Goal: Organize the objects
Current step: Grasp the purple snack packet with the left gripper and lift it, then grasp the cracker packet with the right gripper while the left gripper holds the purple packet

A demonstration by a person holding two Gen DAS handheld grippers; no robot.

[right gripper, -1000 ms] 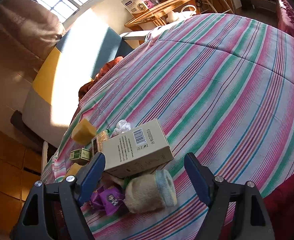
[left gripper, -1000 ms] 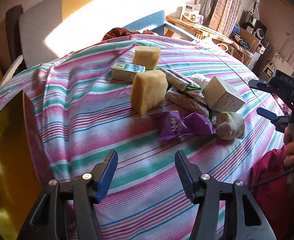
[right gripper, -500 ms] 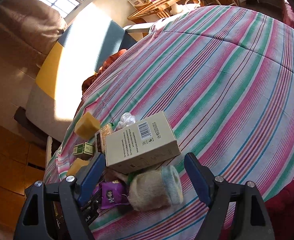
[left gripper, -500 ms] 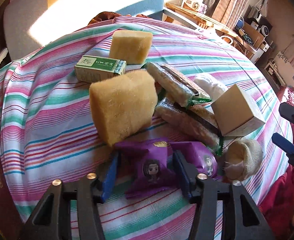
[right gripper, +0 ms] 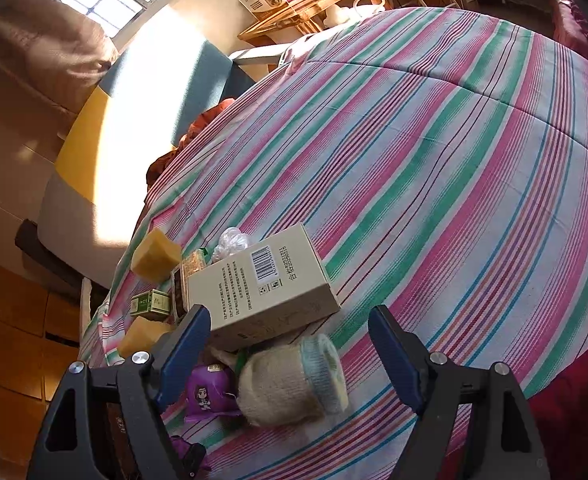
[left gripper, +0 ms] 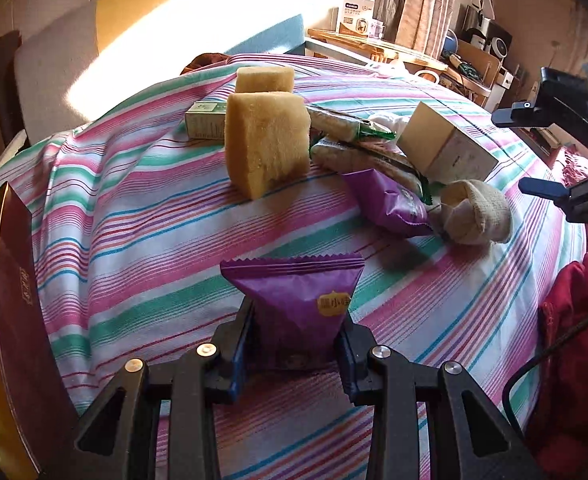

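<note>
Left claw (left gripper: 296, 338): we're clamping it on a purple snack packet (left gripper: 294, 292), fingers pinching the lower part, crimped top edge sticking up. Packet is hanging above the striped cloth (left gripper: 142, 240), near us.
Right claw (right gripper: 290, 354): we're holding it w/ fingers wide apart, gripping nothing, hovering over the rolled sock (right gripper: 290, 384) and the beige box (right gripper: 262, 288).
Handling: packet looks light, thin, crinkly; prob. slippery foil w/ soft contents. We're judging a grip low across the body as safer than the flimsy crimped edge; a hard squeeze could crush what's inside.
Pile: second purple packet (left gripper: 390, 204), wrapped bars (left gripper: 366, 158), two yellow sponges, nearer one (left gripper: 268, 142) upright, small green box (left gripper: 204, 120), all crowded together w/ the sock and beige box.
Edges: dark red box (left gripper: 12, 300) standing at the left rim of the left view, close to the cloth's edge; cloth is falling away toward a sofa behind.
Open room: wide bare stripes between us and the pile, and a big bare stretch beyond the beige box in the right view. We're guessing either suits a set-down.
</note>
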